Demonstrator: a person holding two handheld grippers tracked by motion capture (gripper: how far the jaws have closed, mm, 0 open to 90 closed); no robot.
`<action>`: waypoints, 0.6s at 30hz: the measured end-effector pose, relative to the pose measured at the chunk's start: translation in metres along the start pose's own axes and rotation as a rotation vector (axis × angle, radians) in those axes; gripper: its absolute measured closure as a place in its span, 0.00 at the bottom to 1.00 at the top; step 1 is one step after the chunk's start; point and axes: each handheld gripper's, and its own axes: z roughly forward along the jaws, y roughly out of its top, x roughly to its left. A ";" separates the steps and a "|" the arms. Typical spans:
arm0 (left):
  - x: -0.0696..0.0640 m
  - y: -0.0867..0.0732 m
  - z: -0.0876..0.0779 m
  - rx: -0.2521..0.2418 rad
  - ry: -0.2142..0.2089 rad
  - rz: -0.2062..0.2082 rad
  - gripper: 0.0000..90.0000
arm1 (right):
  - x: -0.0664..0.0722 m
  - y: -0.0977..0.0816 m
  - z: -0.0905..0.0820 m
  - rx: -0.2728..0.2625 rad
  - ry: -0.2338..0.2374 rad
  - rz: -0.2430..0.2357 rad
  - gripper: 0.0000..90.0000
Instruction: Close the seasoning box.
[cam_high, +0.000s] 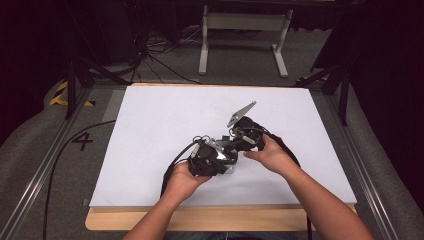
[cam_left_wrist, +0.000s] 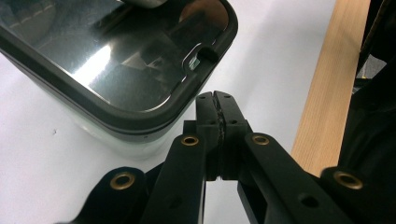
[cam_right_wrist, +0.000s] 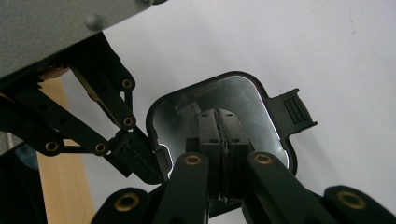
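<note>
A metal container (cam_right_wrist: 224, 100) with a black rim is seen on the white counter (cam_high: 150, 130), near its centre toward six o'clock. A black latch tab (cam_right_wrist: 295, 112) projects from the rim at three o'clock in the right gripper view. The left tool (cam_left_wrist: 215, 100) is closed on nothing, its tips just beside the rim (cam_left_wrist: 140, 122). The right tool (cam_right_wrist: 218, 114) is closed on nothing, positioned over the container's opening. Both tools are held close together by the hands (cam_high: 182, 180).
</note>
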 end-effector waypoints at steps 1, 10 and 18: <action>0.000 0.000 0.000 0.001 0.002 -0.001 1.00 | 0.000 0.000 0.000 0.000 0.000 0.000 0.99; -0.001 -0.004 -0.012 0.019 -0.021 0.005 0.95 | 0.002 0.001 -0.018 -0.070 -0.003 -0.012 0.97; 0.002 -0.016 -0.045 -0.025 0.005 -0.026 0.89 | -0.002 0.000 -0.045 -0.158 -0.013 0.019 0.88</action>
